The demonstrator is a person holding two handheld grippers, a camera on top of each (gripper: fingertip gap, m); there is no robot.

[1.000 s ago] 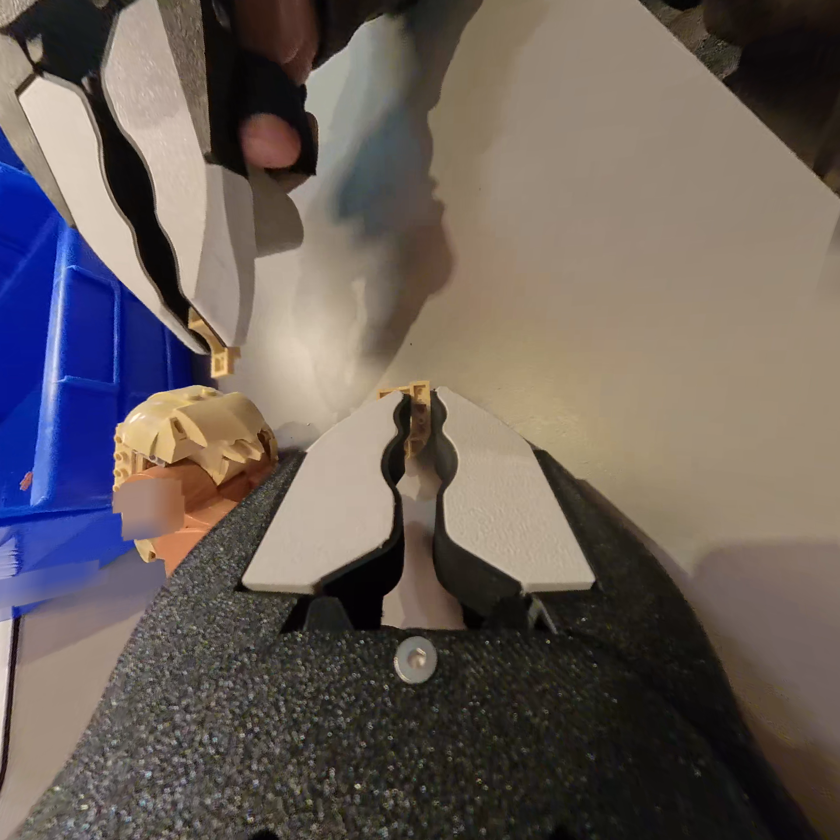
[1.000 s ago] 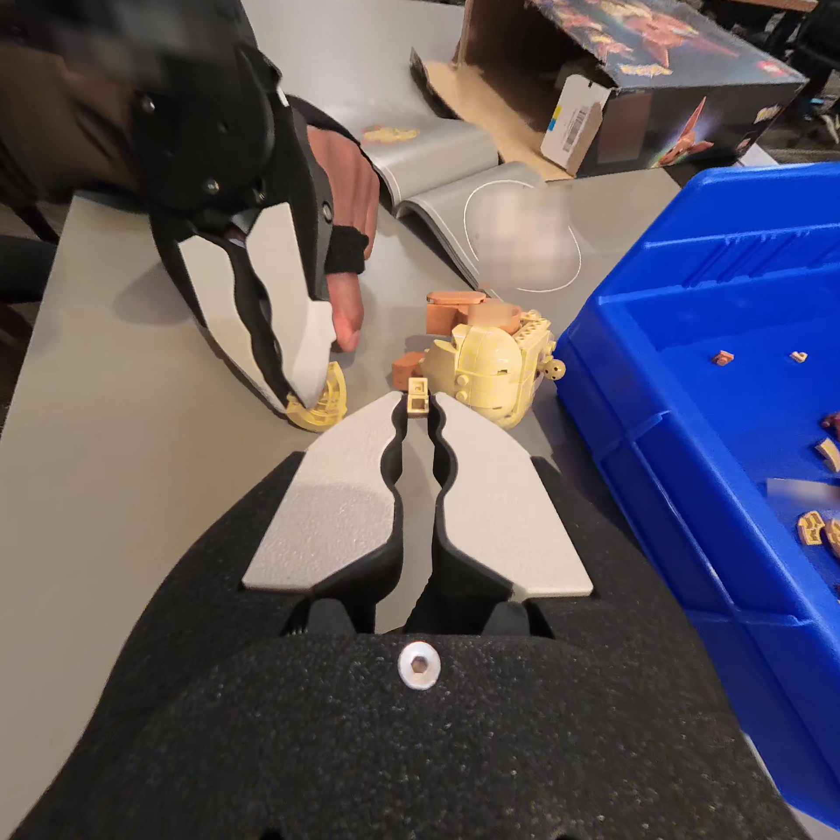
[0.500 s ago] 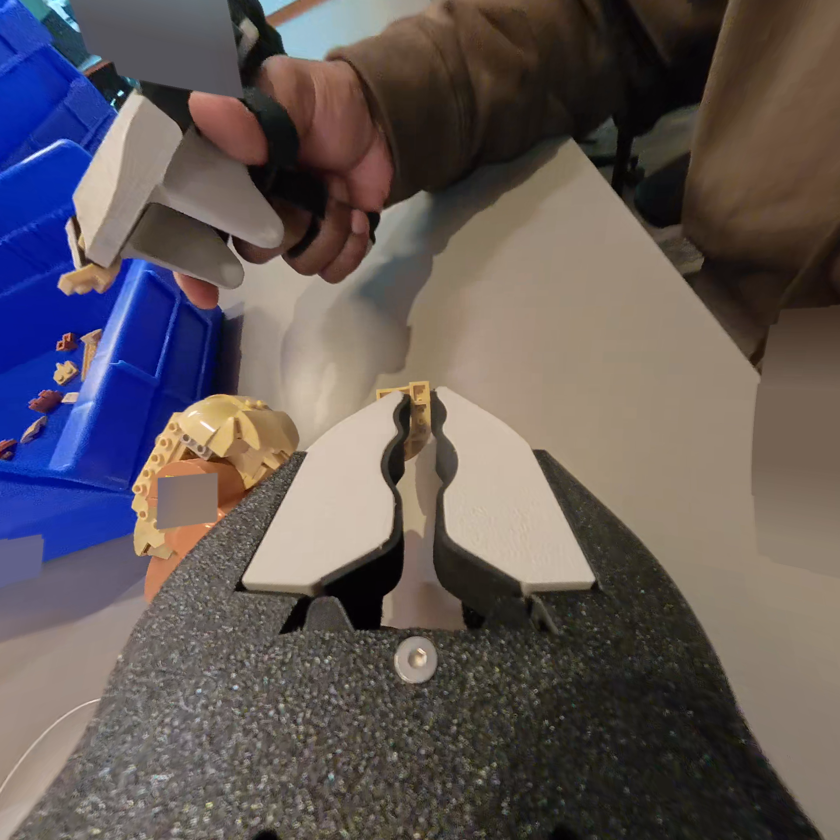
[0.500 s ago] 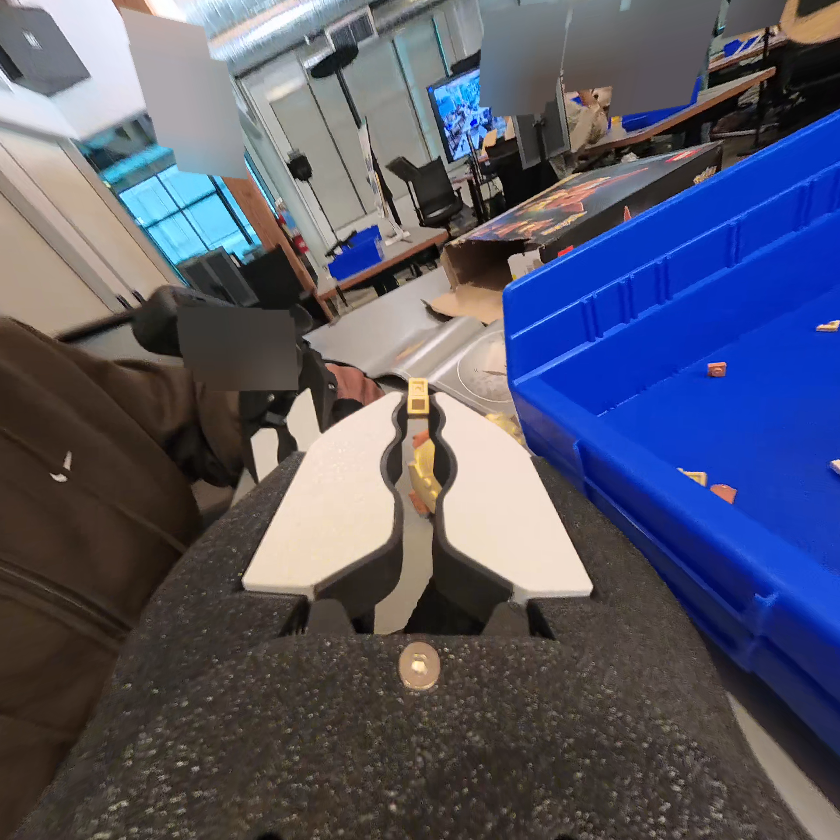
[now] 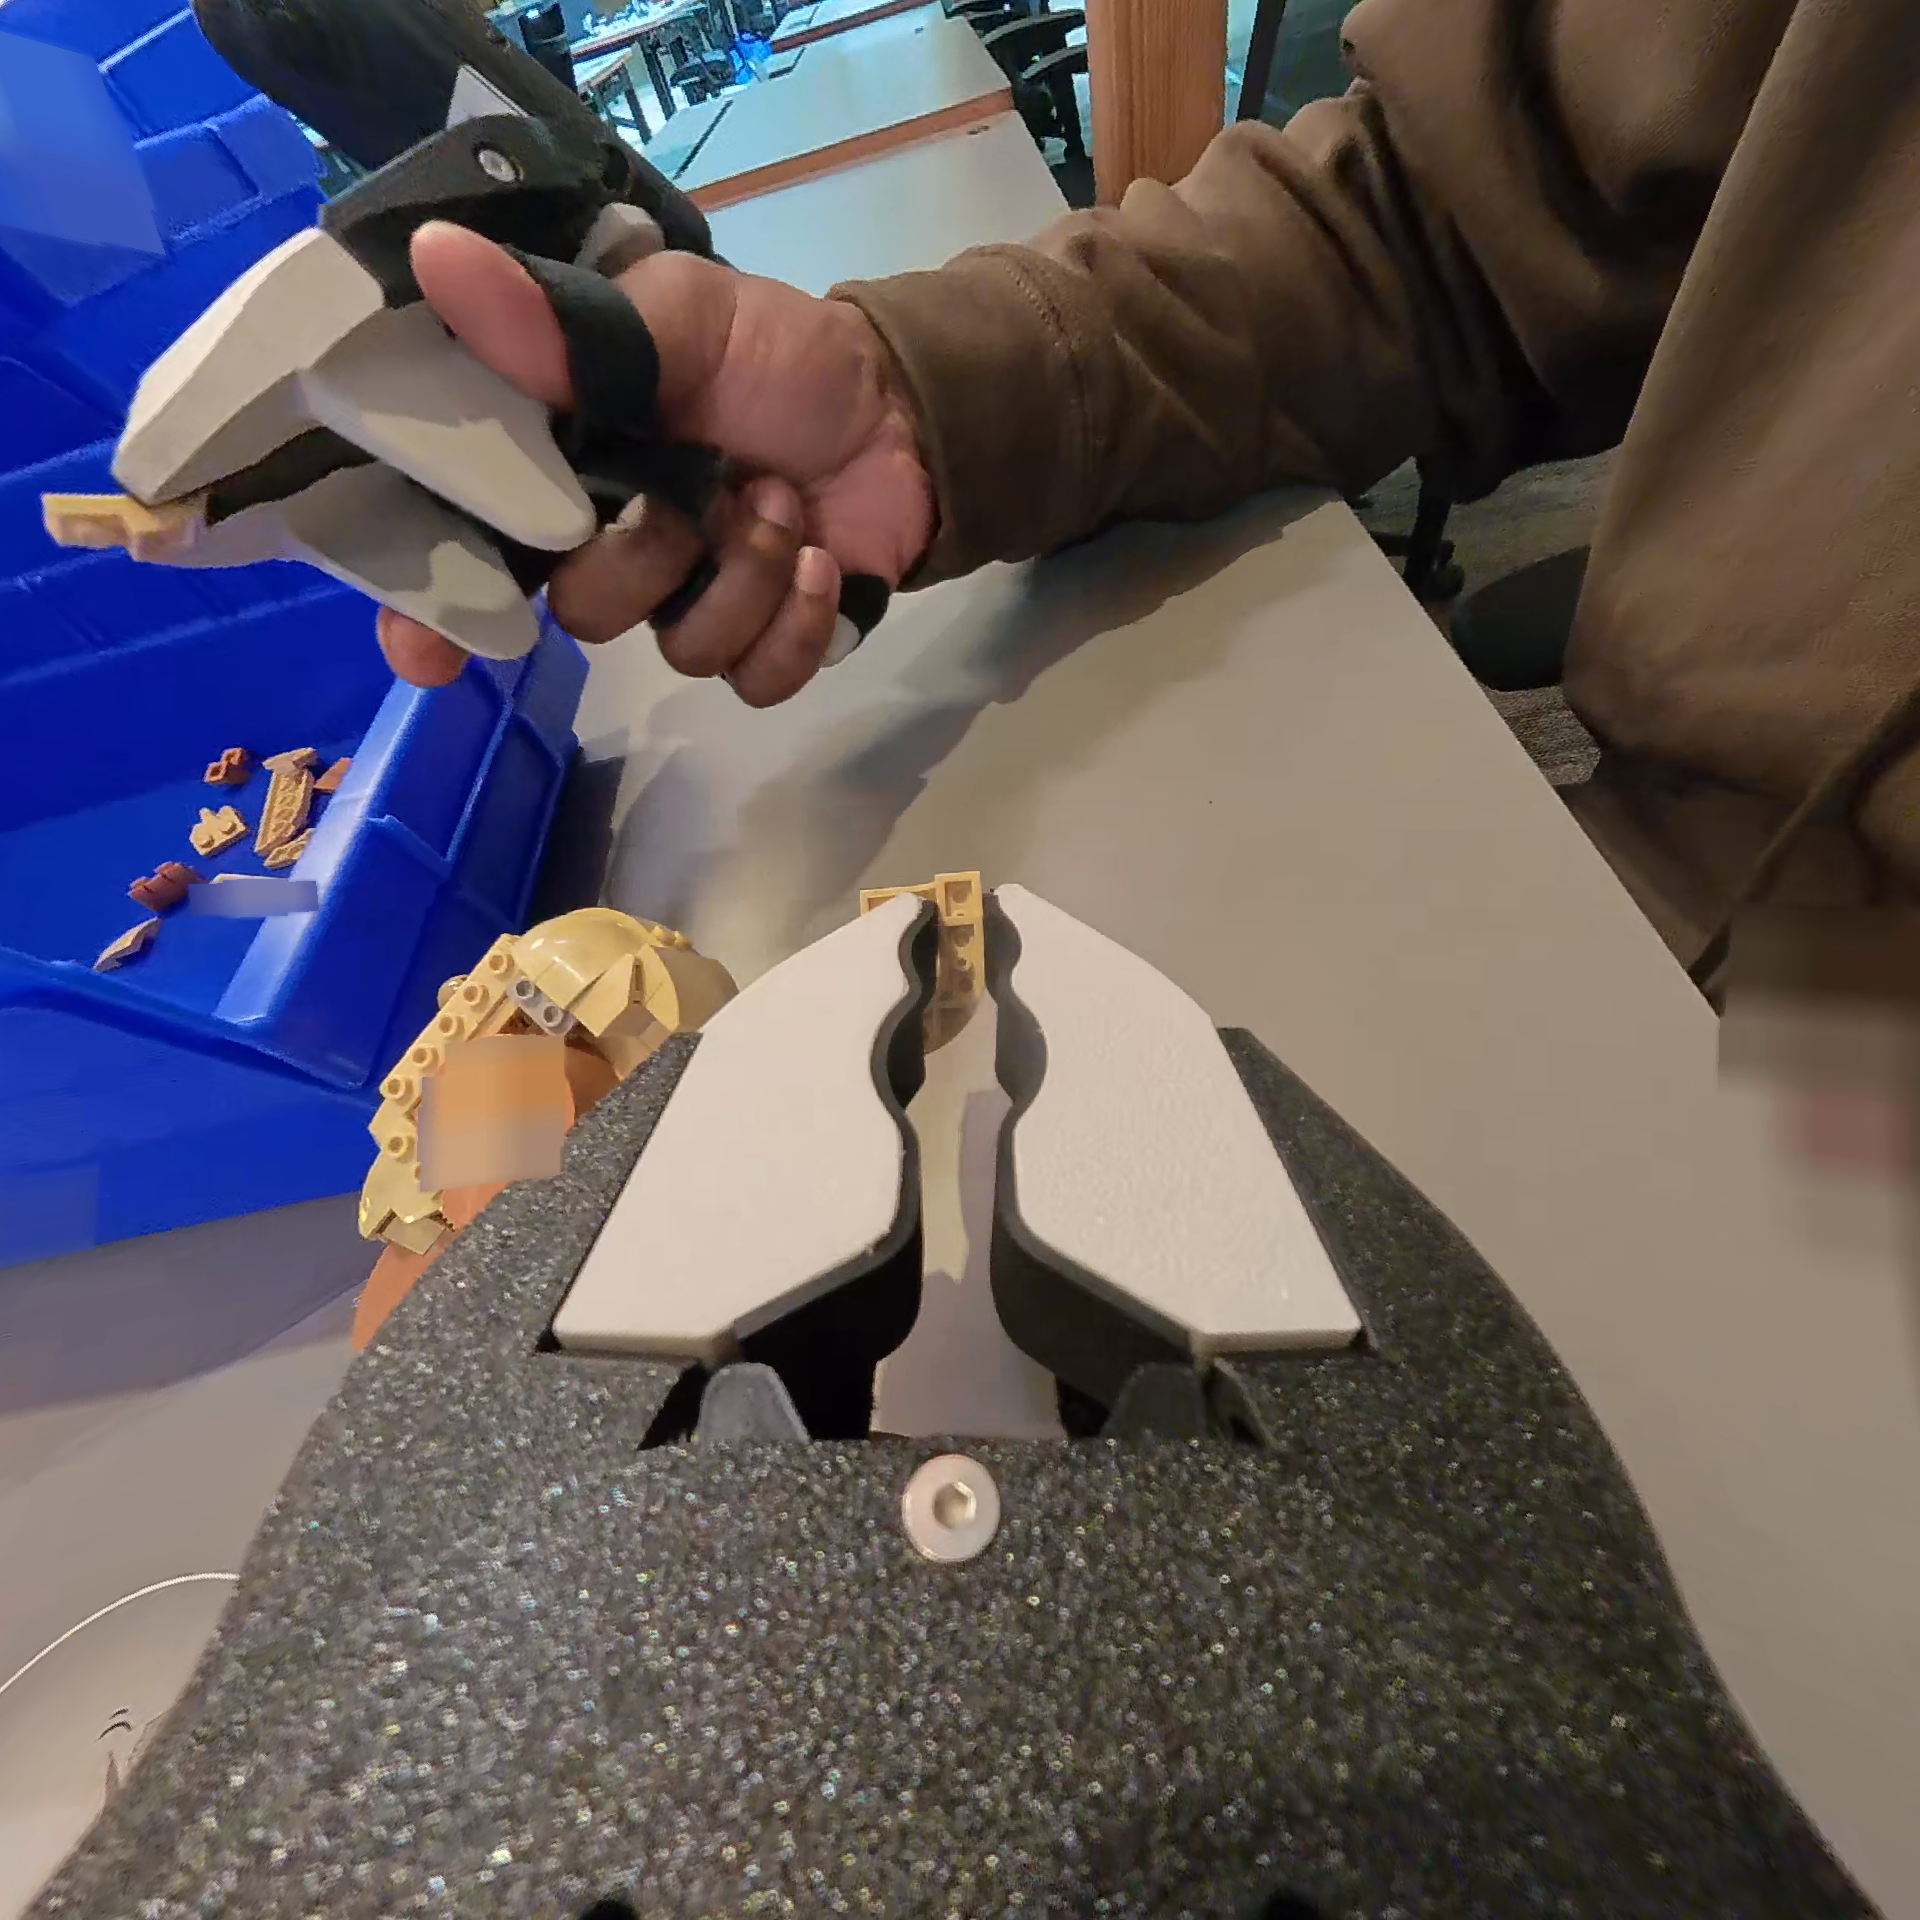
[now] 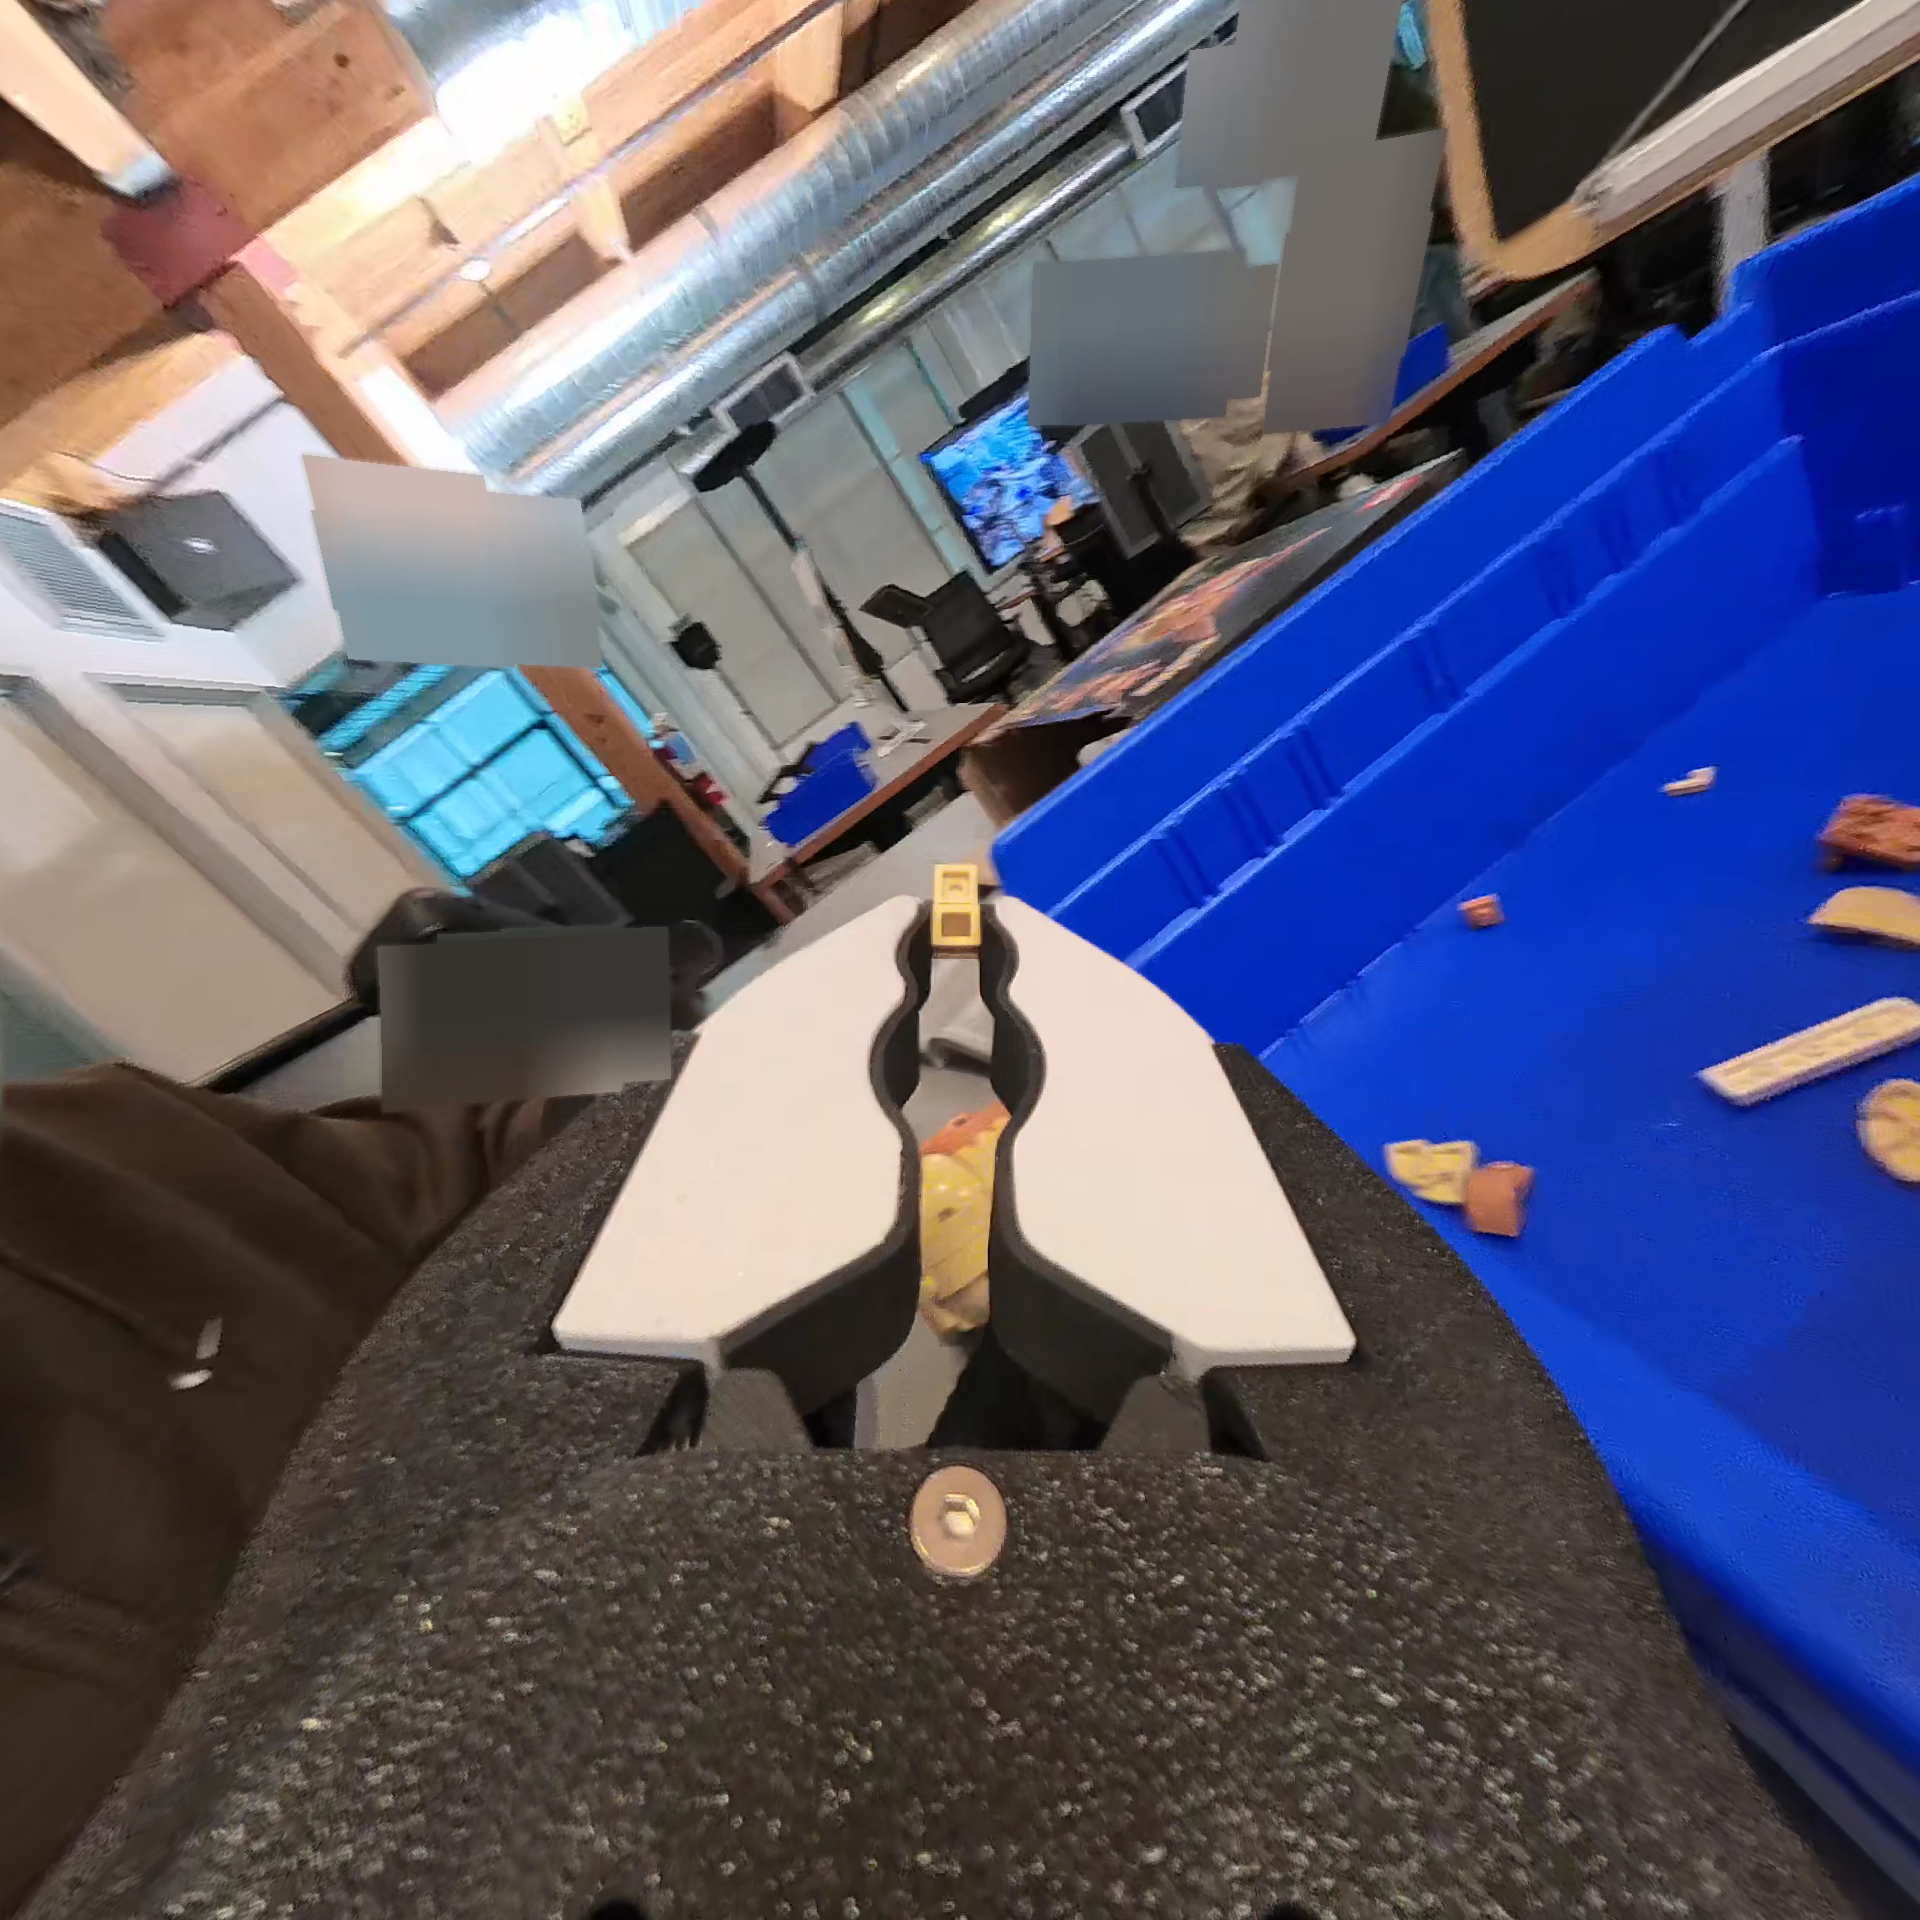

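Left hand-held gripper (image 5: 958, 914), seen along its own fingers: the two grey fingers stand nearly closed, pinching a tan studded brick piece (image 5: 958, 935) at their tips, both pads pressed on it. The piece is held above the grey table (image 5: 1247, 831), and part of it juts past the fingertips. Just left of the fingers, on the table, sits a partly built tan-and-brown brick model (image 5: 540, 1018), one face of it blurred over. Beside the model stands a blue bin (image 5: 457, 810) with small tan and brown loose pieces (image 5: 249, 821) scattered on its floor.

Right hand-held gripper (image 6: 956, 920), in its own view: fingers likewise nearly closed, clamped on a small yellow-tan brick (image 6: 956, 914) that sticks out beyond the tips. The left wrist view shows this gripper (image 5: 135, 509) from the side, raised over the blue bin and gripped by a hand (image 5: 769, 436) in a brown sleeve (image 5: 1195, 343), the tan piece (image 5: 99, 516) projecting from its tips. In the right wrist view the bin's wall (image 6: 1299, 790) lies just right of the fingertips, more loose pieces (image 6: 1465, 1179) lying inside. Part of the model (image 6: 956, 1205) shows low between the fingers. An open workspace with tables and a lit screen (image 6: 1003, 478) fills the background.
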